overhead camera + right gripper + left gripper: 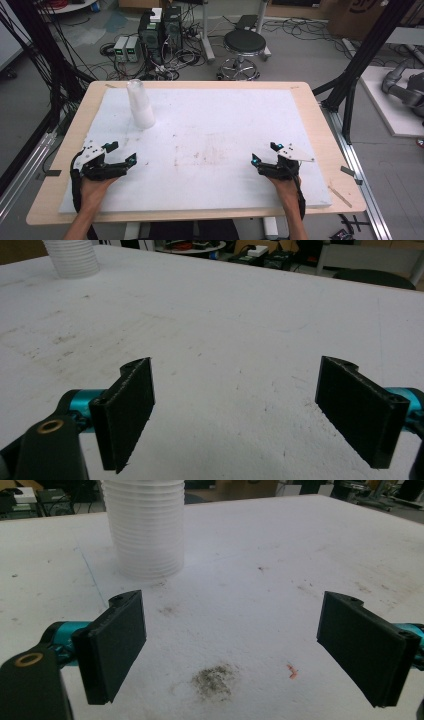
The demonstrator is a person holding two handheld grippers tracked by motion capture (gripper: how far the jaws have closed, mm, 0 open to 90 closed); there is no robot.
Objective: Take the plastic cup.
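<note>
- Stack of clear plastic cups, nested and standing mouth-down at the far left of the white foam board, nothing touching it.
- Left gripper resting at the near left, jaws spread and empty, aimed toward the stack; probably staged for a reach.
- Right gripper at the near right, likewise released and holding nothing, well apart from the cups.
- Only smudges and bare board between; no obstacle.
- Beyond the wooden table: stool, computer towers, tangled cables.

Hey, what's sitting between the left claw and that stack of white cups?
Nothing stands there. In the left gripper view, the stretch from the left claw to the stack of white cups is bare white board with a few dirt smudges.
</note>
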